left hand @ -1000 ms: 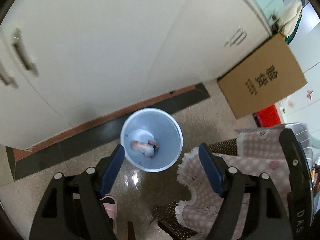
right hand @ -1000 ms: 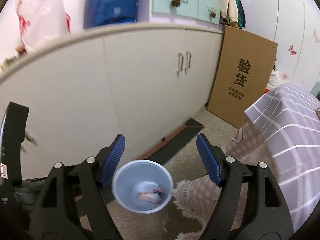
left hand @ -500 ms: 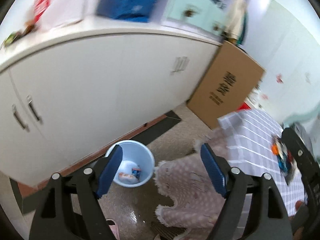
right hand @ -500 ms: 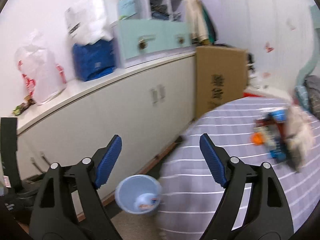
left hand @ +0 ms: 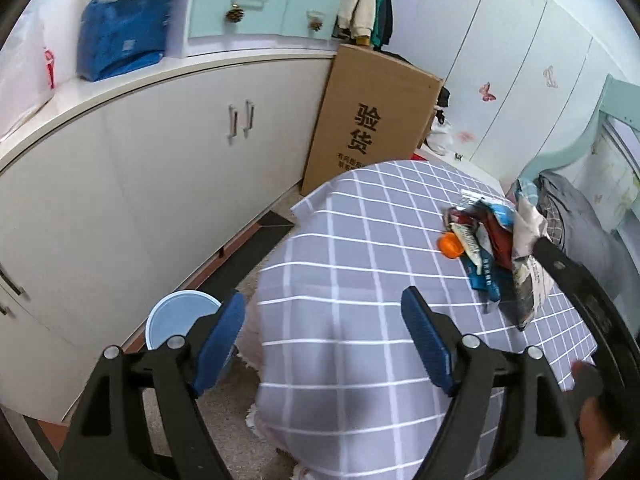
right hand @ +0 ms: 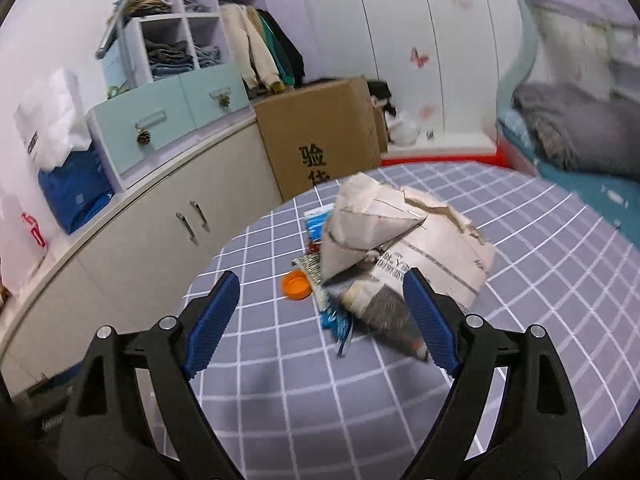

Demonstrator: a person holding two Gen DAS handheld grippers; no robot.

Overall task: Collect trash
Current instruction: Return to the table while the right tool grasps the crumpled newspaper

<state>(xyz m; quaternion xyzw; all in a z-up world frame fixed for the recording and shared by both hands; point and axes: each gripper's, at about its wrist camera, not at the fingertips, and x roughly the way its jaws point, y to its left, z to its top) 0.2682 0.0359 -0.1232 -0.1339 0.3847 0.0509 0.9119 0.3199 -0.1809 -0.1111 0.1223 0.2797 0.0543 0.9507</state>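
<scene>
My right tool (right hand: 320, 312) hangs spread and empty just short of the crumpled newspaper (right hand: 404, 240), ready to straddle it; my left tool (left hand: 324, 340), equally spread, waits nearer the bin (left hand: 176, 316) below the counter (left hand: 360, 264)

Your left wrist view looks down from above the table (left hand: 360, 240) edge toward the cabinets (left hand: 160, 184); your right sits nearer, facing the trash pile (right hand: 384, 256). Both share pile, table and cardboard box (left hand: 368, 120).
</scene>
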